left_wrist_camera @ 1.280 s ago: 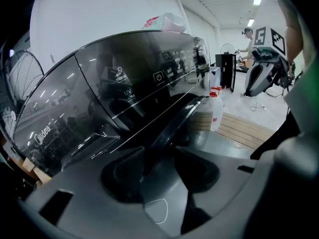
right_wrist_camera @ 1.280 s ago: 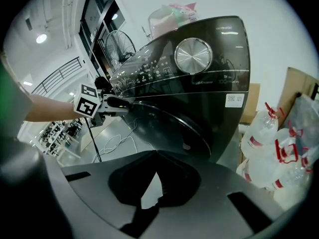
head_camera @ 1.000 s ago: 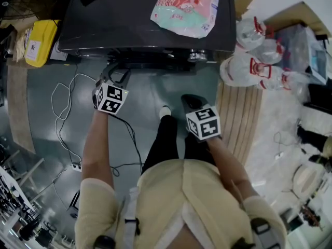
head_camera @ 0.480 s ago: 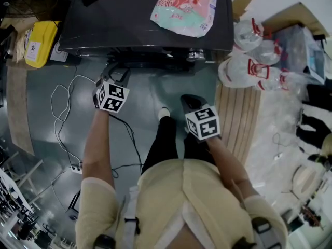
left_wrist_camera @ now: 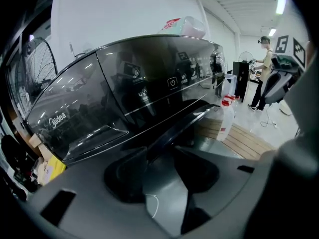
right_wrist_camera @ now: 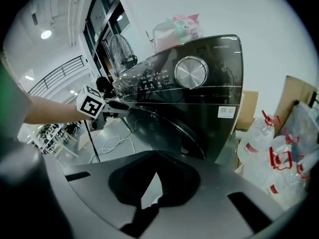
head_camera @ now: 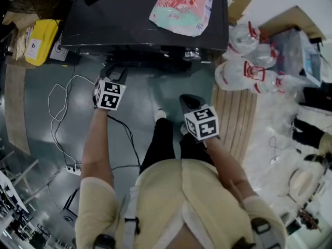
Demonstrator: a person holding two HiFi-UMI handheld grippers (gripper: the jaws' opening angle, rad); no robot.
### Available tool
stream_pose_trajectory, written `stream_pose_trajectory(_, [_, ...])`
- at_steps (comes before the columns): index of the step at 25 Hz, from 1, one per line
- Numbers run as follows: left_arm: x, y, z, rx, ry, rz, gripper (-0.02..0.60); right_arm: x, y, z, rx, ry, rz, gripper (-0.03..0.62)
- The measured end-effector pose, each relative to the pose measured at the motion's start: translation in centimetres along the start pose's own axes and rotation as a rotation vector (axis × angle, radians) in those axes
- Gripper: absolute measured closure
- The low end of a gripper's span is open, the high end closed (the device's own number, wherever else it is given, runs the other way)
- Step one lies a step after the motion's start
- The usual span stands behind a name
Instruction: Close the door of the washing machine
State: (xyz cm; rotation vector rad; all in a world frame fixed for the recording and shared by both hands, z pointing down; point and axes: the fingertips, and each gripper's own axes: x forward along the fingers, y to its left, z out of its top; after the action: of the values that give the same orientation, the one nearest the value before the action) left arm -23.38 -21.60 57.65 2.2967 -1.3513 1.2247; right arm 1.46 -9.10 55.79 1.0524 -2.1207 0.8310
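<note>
So the washing machine (head_camera: 129,19) sits at 12 o'clock in the head view, and its door (head_camera: 150,64) is ajar, swung out a bit from the front. The left arm is stretched nearly straight forward, with the left gripper (head_camera: 116,72) up at about 11 o'clock, right at the door's free edge. In the left gripper view its jaws are spread apart and the door's dark rim (left_wrist_camera: 194,116) runs straight into the gap between them, right by the tip of one jaw. Can't tell if it's really touching.

The right arm is bent and tucked closer to the body. The right gripper (head_camera: 187,101) hangs over the floor just past centre towards 3 o'clock, well apart from the door and aimed at the machine's front. Its jaws look pressed together at the tips, with nothing in them.

There's a plastic bag (head_camera: 181,7) lying on top of the machine, water bottles (head_camera: 244,61) off at 2 o'clock, and white cables (head_camera: 62,108) on the floor at 9 o'clock.
</note>
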Motion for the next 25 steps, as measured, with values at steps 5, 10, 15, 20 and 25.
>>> stream_pose_trajectory(5, [-1.6, -0.6, 0.9, 0.007, -0.027, 0.014, 0.408, -0.8, -0.1, 0.1, -0.010, -0.018, -0.001, 0.589])
stream_pose_trajectory(10, [-4.1, -1.3, 2.1, -0.089, -0.019, 0.023, 0.410, -1.7, -0.2, 0.3, -0.011, -0.039, -0.006, 0.589])
stream_pose_trajectory(15, [-6.7, -2.9, 4.0, -0.163, -0.059, 0.012, 0.428, -2.5, -0.4, 0.9, -0.017, -0.071, -0.006, 0.589])
stream_pose_trajectory(20, [-8.9, -4.9, 5.8, -0.184, -0.090, -0.006, 0.439, -3.7, -0.8, 1.4, -0.023, -0.095, -0.011, 0.589])
stream_pose_trajectory(25, [-11.2, -6.3, 6.2, -0.217, -0.091, -0.016, 0.456, -5.0, -0.6, 2.4, -0.044, -0.123, -0.014, 0.589])
